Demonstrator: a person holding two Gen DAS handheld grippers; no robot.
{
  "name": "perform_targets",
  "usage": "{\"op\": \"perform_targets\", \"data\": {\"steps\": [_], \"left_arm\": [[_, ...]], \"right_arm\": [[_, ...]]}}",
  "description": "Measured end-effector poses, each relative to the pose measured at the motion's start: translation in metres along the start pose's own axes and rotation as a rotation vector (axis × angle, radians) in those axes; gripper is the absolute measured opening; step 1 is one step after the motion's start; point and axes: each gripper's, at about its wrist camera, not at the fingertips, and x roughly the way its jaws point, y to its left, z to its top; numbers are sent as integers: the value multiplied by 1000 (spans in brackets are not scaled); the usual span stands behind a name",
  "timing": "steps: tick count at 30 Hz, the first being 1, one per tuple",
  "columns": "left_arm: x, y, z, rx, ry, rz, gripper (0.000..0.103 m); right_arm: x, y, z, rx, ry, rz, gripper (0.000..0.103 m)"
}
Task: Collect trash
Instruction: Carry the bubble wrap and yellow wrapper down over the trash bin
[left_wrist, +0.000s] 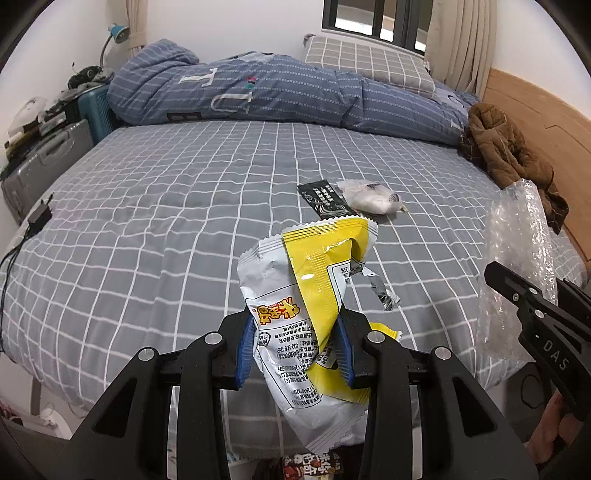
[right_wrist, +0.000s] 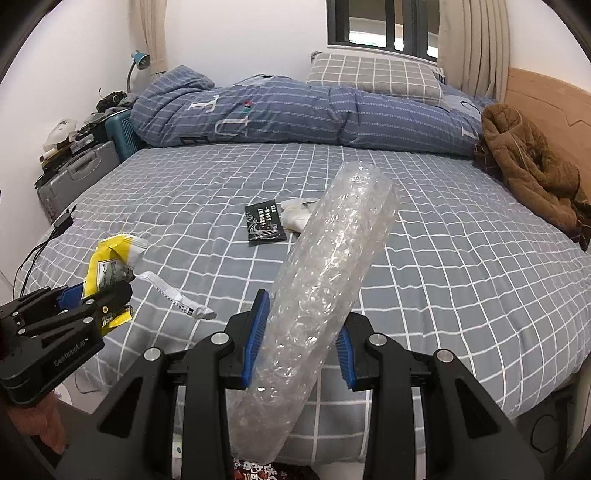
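Trash is the matter in hand, and two pieces of it are already off the grey white-checked bed (left_wrist: 155, 206): a crumpled yellow-and-silver foil snack wrapper (left_wrist: 310, 295) sits clamped between the blue pads of the left hand-held gripper (left_wrist: 297, 345), and a long roll of clear bubble wrap (right_wrist: 325, 288) is clamped between the pads of the right hand-held gripper (right_wrist: 301, 347). Each is pinched near its lower part so that the bulk stands up and forward, clear of the mattress; the wrapper folds over at the top because the foil is limp, while the bubble wrap leans as one stiff tube. Holding one piece per hand looks like a way of clearing two items in a single trip. Both grippers hang over the near edge of the bed, side by side, each visible in the other's view. Still lying on the sheet, near the middle, are a flat black printed sachet (left_wrist: 325, 201) and, touching or just beside it, a crumpled white tissue wad (left_wrist: 373, 197); a small torn scrap of silver foil (left_wrist: 384, 291) lies nearer. No bin shows in either view, so where the held pieces go cannot be told. The folded blue striped quilt (left_wrist: 240, 92) and the brown fleece garment (left_wrist: 506, 151) by the headboard look like belongings, not rubbish.
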Motion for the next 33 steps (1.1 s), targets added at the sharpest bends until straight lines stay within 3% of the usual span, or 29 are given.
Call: {"op": "perform_targets", "data": {"steps": [33], "left_arm": [[-51,9,-102,-24,80,0,35]], "right_arm": [[-53,30,-89,-15,90,27,33]]}}
